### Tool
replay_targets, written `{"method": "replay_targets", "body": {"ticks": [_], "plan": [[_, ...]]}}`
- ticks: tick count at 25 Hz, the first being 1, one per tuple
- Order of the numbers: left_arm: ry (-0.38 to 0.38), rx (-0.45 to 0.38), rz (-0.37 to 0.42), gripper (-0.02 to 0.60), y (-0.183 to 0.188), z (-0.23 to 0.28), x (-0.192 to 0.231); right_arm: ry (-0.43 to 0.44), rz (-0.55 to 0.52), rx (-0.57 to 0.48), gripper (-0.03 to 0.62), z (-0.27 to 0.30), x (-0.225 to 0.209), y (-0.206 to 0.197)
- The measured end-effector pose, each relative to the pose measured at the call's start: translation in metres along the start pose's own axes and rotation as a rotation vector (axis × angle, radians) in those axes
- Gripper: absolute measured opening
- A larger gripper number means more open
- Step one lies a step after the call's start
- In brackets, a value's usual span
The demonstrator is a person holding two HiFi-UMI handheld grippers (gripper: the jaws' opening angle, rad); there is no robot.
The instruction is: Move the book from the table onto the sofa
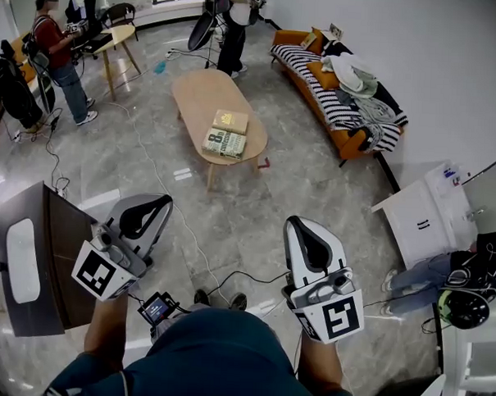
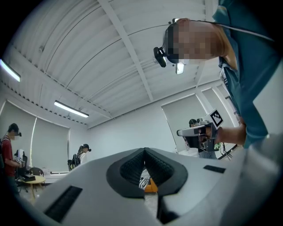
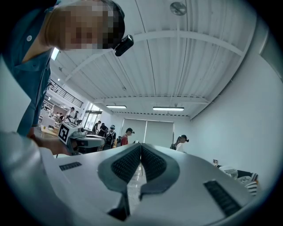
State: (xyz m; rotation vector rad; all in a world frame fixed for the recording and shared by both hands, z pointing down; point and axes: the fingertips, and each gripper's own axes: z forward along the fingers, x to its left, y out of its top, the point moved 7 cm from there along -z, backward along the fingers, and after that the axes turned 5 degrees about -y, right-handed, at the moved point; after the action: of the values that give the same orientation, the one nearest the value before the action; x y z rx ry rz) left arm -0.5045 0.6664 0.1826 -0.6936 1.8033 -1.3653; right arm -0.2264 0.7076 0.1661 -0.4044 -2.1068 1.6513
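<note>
Two books (image 1: 225, 142) on table (image 1: 199, 92) | sofa (image 1: 289, 37) well apart | left tool (image 1: 159, 201) clenched, empty | right tool (image 1: 297, 223) clenched, empty

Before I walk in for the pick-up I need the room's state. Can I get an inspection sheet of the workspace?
Surface: oval light wooden coffee table, standing mid-floor.
Job's things: yellow-tan book and pale patterned book lie side by side at the table's near end; orange sofa with striped cover stands along the wall.
Clutter: white hat and loose clothes piled on the sofa seat.
Grippers: left gripper and right gripper are both shut and hold nothing, well short of the table.
Cables: thin white cable trails across the floor towards the feet.
Surroundings: white cabinet on the right; person in red top at a small desk.
</note>
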Motion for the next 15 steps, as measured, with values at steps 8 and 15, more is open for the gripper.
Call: {"method": "replay_targets", "body": {"ticks": [8, 15], "plan": [[-0.021, 0.016, -0.019, 0.005, -0.011, -0.005, 0.02, -0.023, 0.011, 0.023, 0.015, 0.018, 0.009, -0.01], [-0.033, 0.036, -0.041, 0.005, -0.019, 0.005, 0.033, -0.031, 0.013, 0.032, 0.015, 0.031, 0.001, -0.014]]}}
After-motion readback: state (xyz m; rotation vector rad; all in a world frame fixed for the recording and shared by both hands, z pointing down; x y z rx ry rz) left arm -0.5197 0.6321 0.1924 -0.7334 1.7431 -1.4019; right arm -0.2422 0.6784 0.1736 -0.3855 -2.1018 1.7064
